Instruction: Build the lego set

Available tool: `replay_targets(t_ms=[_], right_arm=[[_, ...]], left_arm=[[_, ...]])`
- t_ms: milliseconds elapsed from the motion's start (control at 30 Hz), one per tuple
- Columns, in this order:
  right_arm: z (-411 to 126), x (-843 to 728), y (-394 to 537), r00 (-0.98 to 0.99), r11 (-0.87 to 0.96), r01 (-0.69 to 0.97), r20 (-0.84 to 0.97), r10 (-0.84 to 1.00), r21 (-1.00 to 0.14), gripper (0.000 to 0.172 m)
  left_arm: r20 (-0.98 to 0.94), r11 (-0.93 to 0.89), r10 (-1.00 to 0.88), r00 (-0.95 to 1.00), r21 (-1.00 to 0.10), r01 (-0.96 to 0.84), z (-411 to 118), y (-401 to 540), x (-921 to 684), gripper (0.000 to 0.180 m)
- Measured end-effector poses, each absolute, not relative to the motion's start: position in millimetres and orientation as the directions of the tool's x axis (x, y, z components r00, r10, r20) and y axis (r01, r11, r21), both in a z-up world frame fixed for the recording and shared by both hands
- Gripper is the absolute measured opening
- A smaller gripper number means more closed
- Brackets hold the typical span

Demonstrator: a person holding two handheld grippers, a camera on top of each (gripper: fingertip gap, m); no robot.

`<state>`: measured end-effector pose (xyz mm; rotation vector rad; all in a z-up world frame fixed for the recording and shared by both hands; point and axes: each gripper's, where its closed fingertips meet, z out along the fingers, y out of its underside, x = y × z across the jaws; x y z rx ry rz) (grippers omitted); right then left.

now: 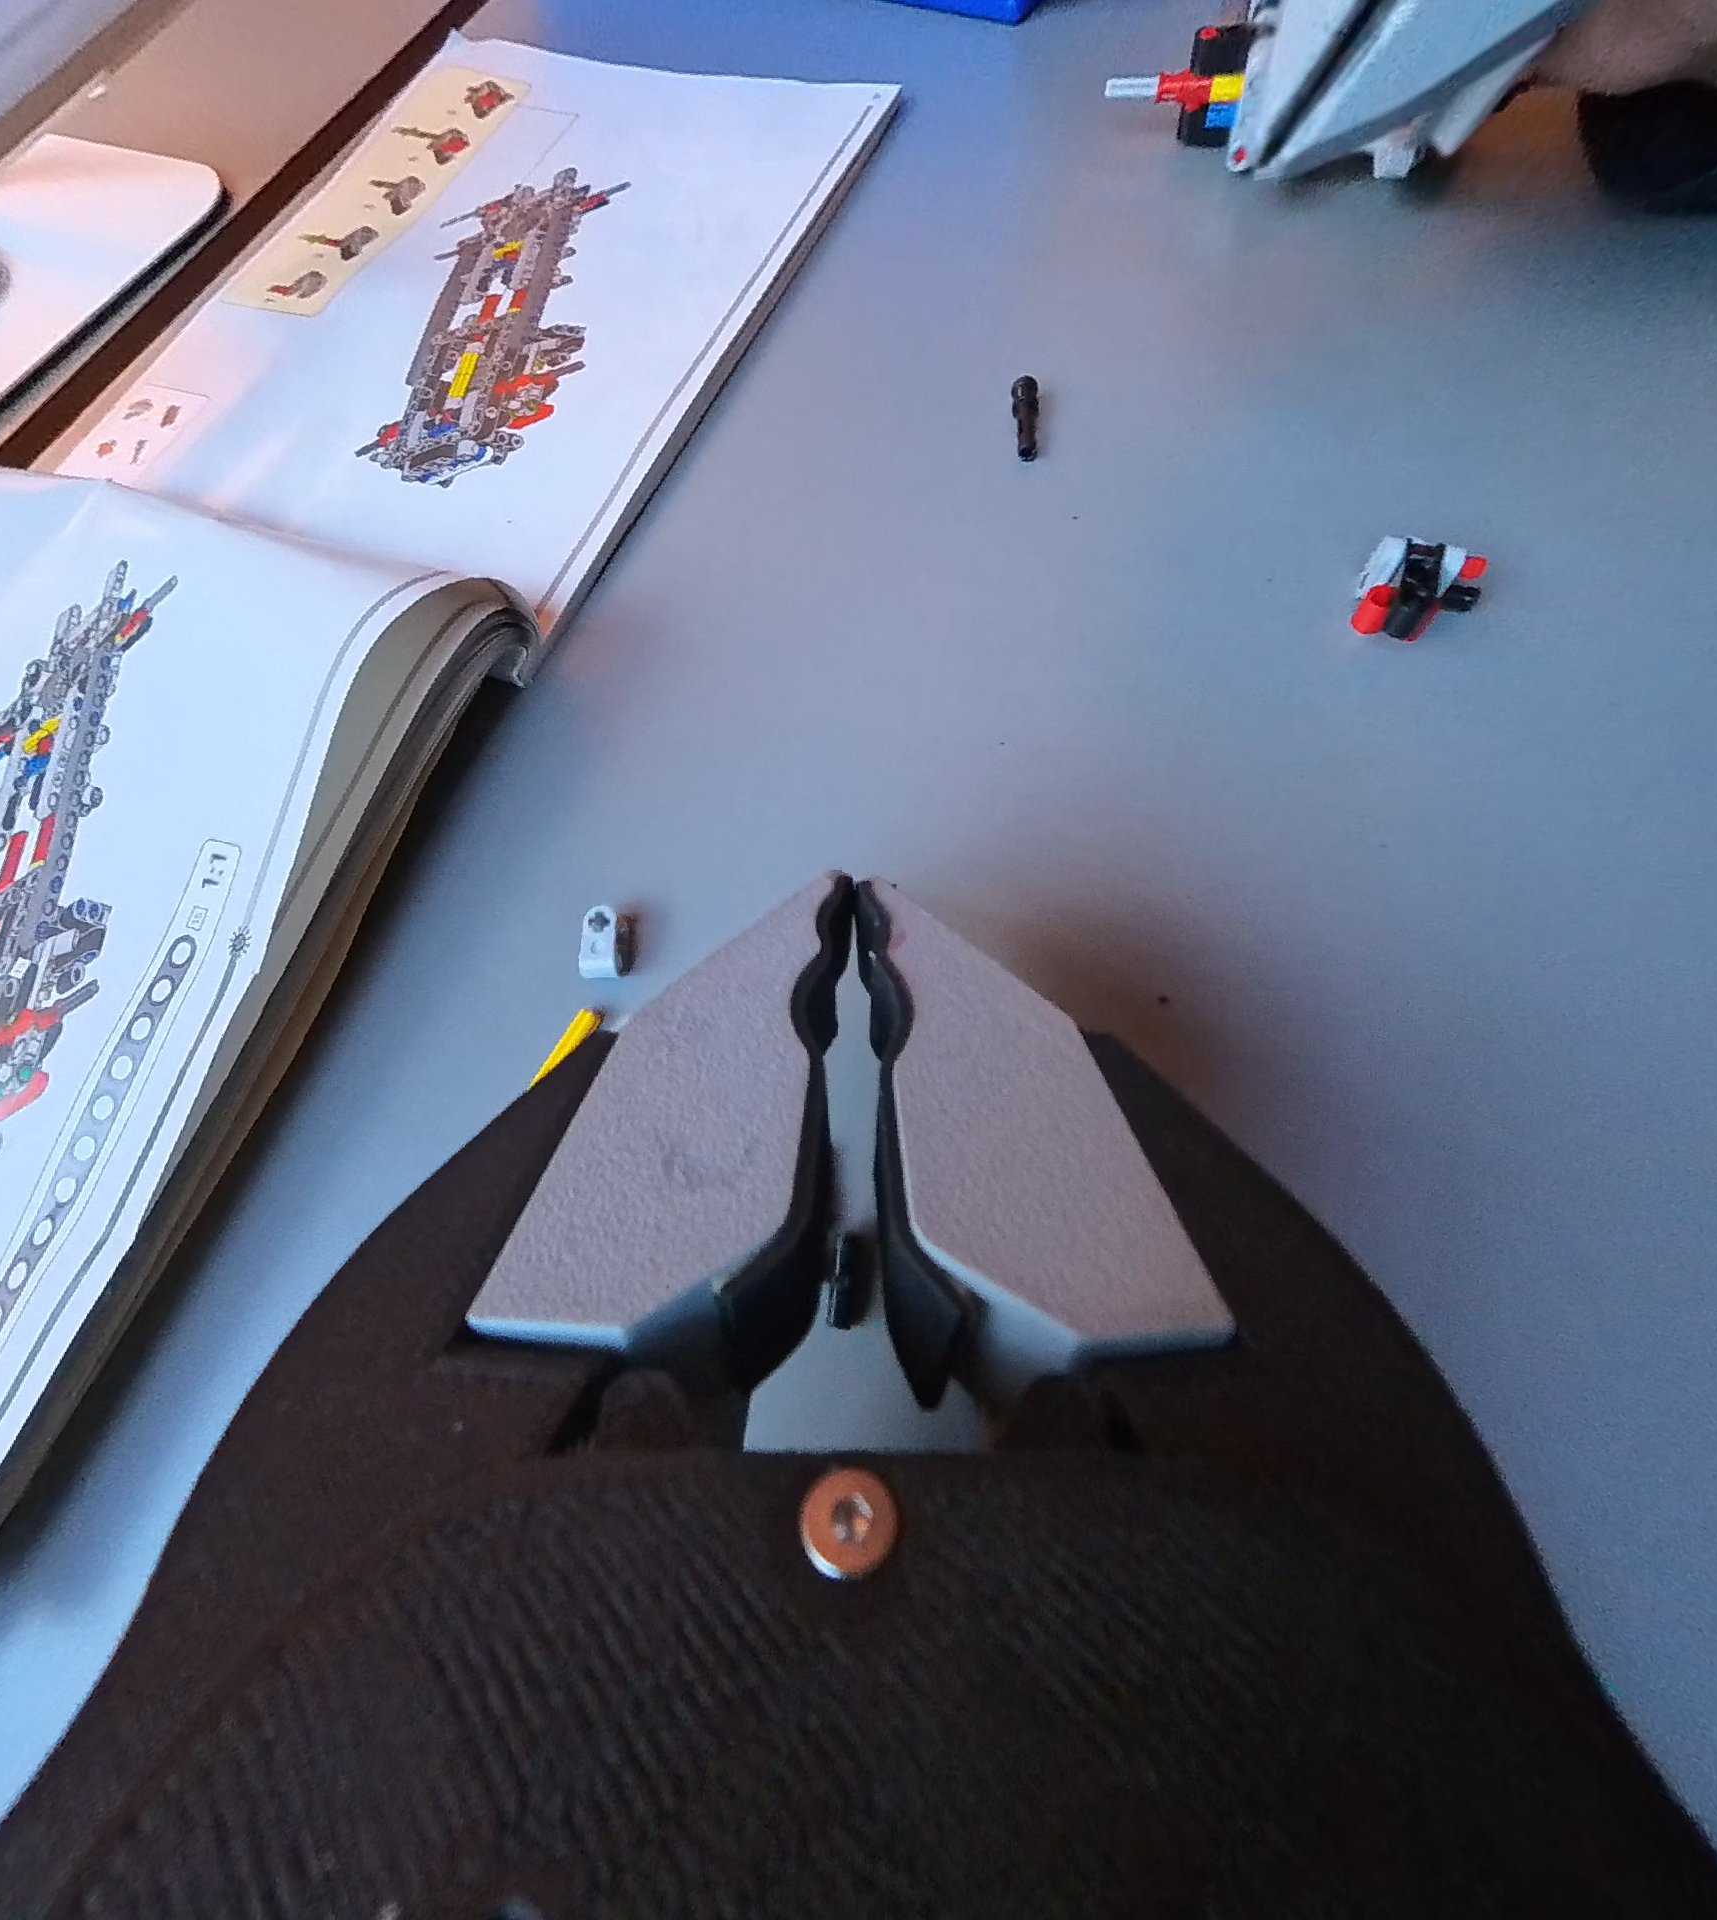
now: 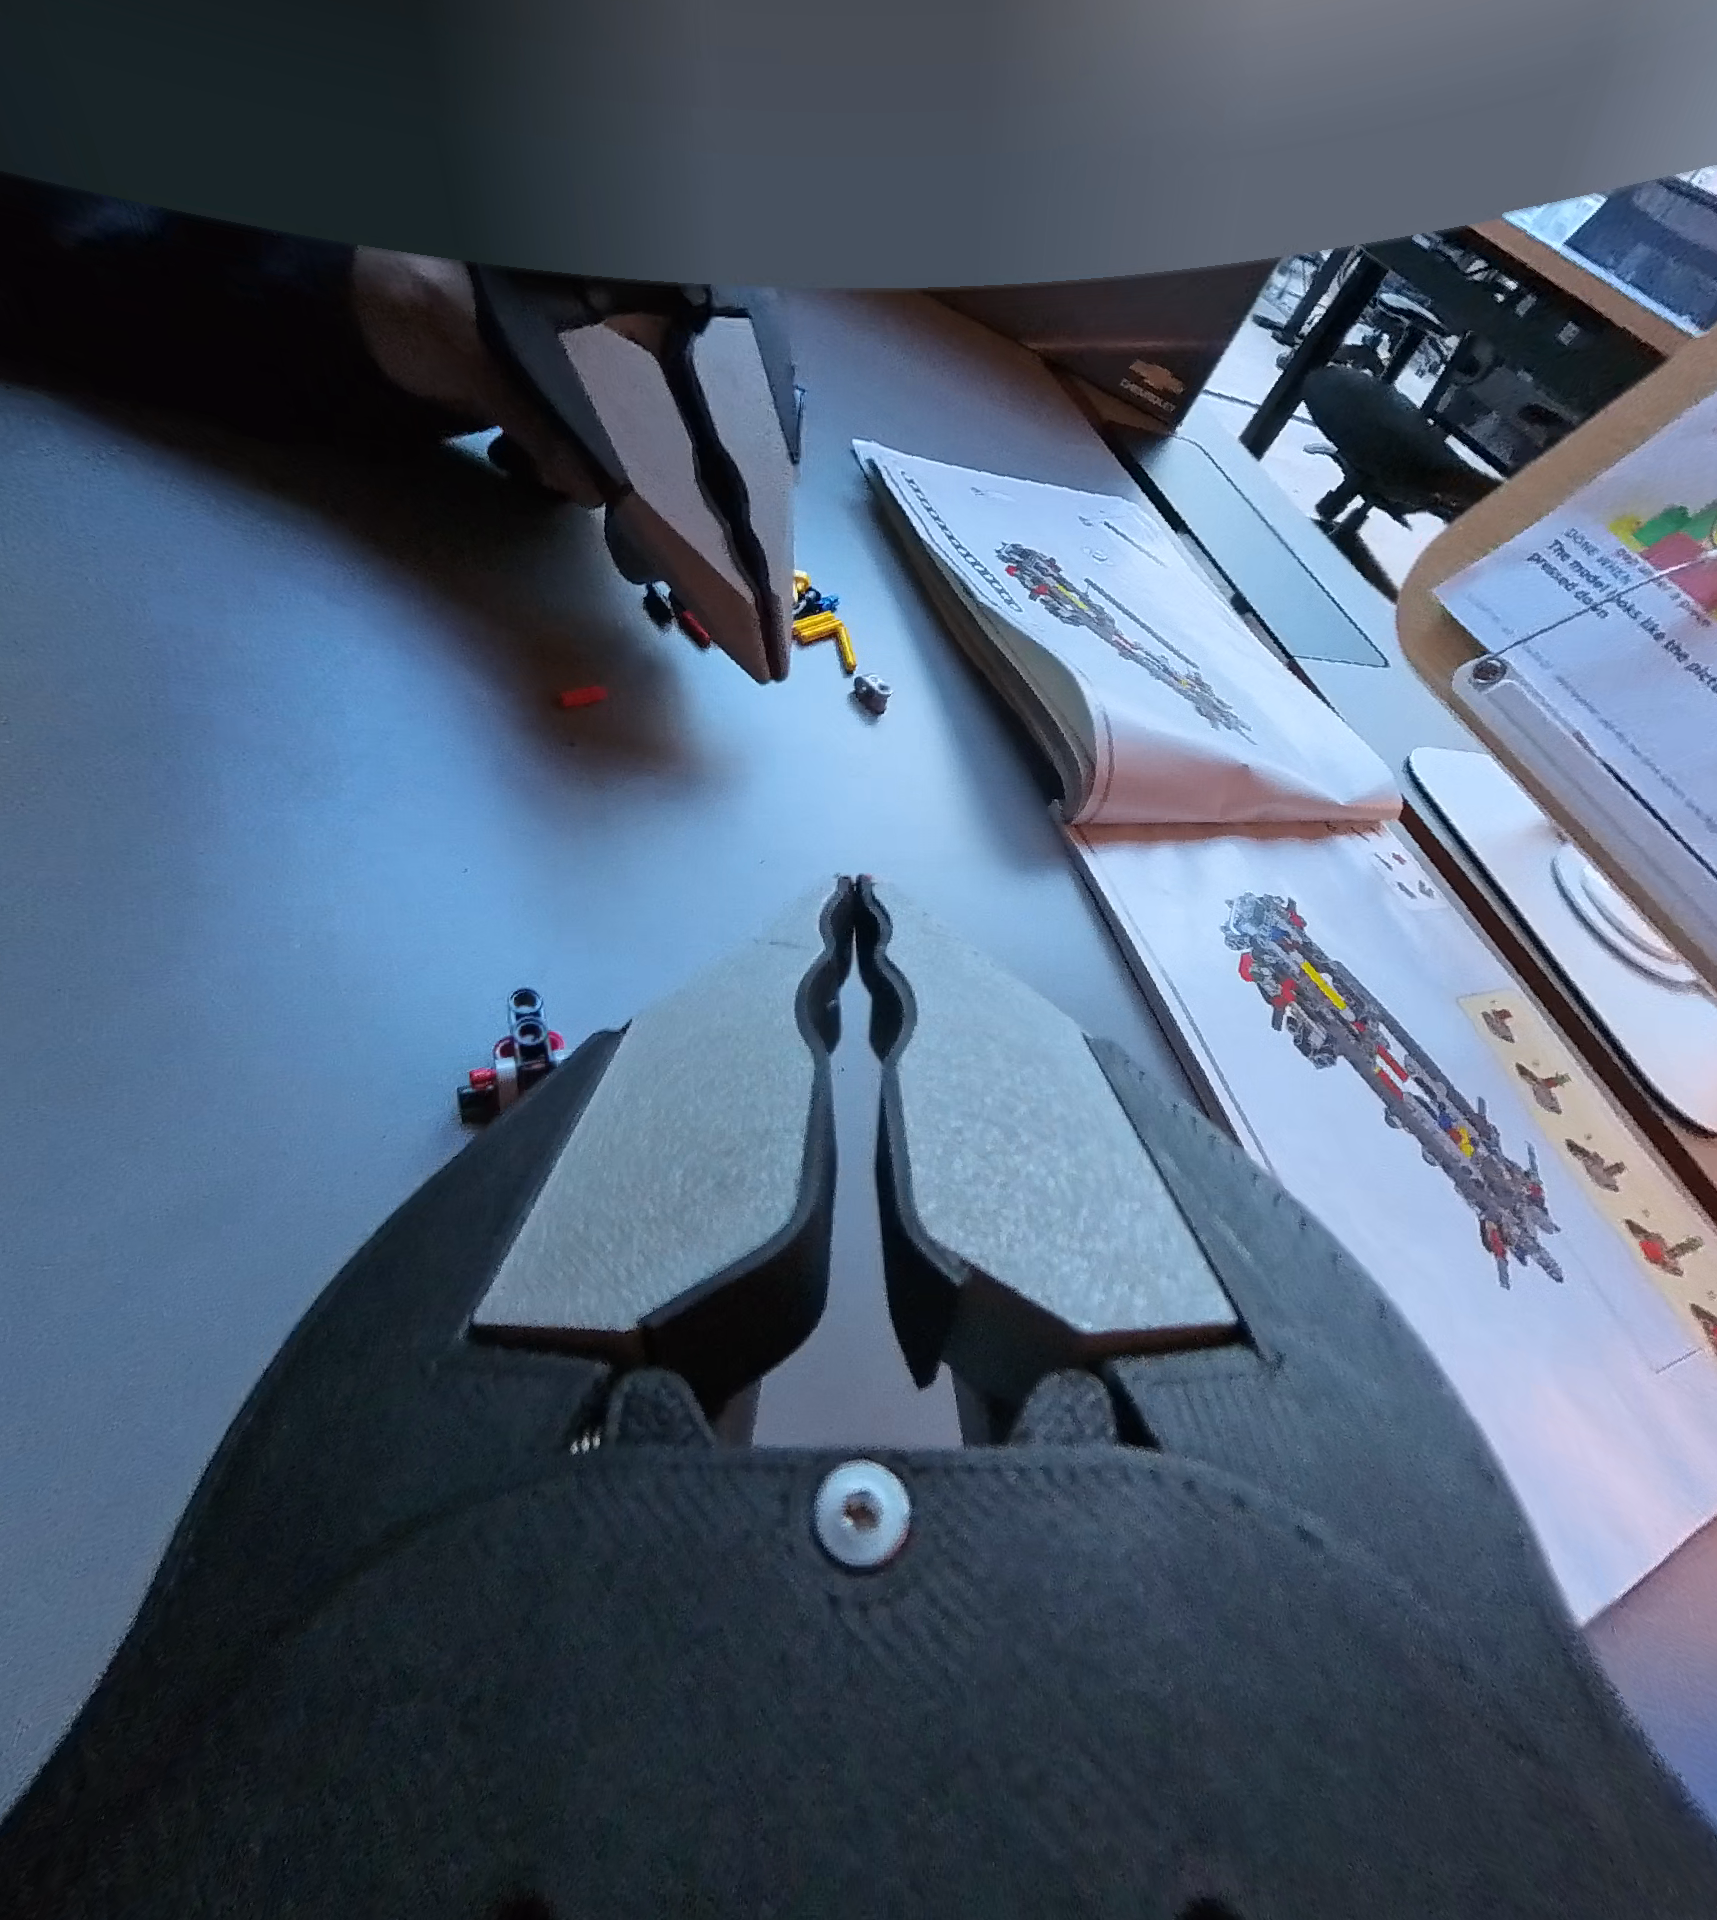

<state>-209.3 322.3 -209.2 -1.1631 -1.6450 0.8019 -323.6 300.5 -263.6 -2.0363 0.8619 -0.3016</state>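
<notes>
Here the left gripper [image 1: 852, 894] hangs over the grey table [image 1: 1249, 935] with its tongs together on nothing, nearest a small light-grey connector piece [image 1: 608, 941] and a yellow axle [image 1: 568, 1044] just to its left. The right gripper [image 2: 854, 891] is likewise pressed together and bare, a small black-and-red brick assembly [image 2: 511, 1060] beside its left flank and the open instruction booklet [image 2: 1353, 1039] to its right.

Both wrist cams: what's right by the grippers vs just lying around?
By the grippers:
- left gripper, shut: light grey connector, yellow axle
- right gripper, shut: small black-red brick assembly

Lying about:
- black pin
- red-black-grey brick cluster
- open instruction booklet
- monitor stand
- clipboard
</notes>
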Motion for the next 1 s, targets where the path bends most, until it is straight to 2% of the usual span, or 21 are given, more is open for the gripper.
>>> replay_targets(t_ms=[100, 167, 267, 400, 733, 1000], right_arm=[[-211, -210, 320, -0.118, 0.349, 0.329, 0.329, 0.937, -0.877, 0.0], [-199, -208, 328, -0.047, 0.339, 0.278, 0.339, 0.94, -0.899, 0.0], [-174, -199, 343, 0.04, 0.25, 0.154, 0.259, 0.965, -0.956, 0.0], [-160, -187, 362, 0.106, 0.158, 0.081, 0.166, 0.98, -0.984, 0.0], [-163, -191, 354, 0.081, 0.16, 0.094, 0.168, 0.982, -0.983, 0.0], [-162, -190, 363, 0.116, 0.092, 0.093, 0.103, 0.988, -0.991, 0.0]], left_arm=[[-0.101, -0.381, -0.678, 0.729, -0.799, -0.465, -265, 301, -323, 0.0], [-0.083, -0.391, -0.678, 0.731, -0.801, -0.454, -265, 301, -324, 0.0], [-0.056, -0.401, -0.675, 0.735, -0.809, -0.43, -264, 302, -325, 0.0], [-0.048, -0.403, -0.677, 0.734, -0.811, -0.424, -263, 301, -325, 0.0], [-0.065, -0.396, -0.68, 0.73, -0.806, -0.441, -264, 301, -324, 0.0], [-0.096, -0.379, -0.693, 0.714, -0.795, -0.475, -264, 295, -316, 0.0]])
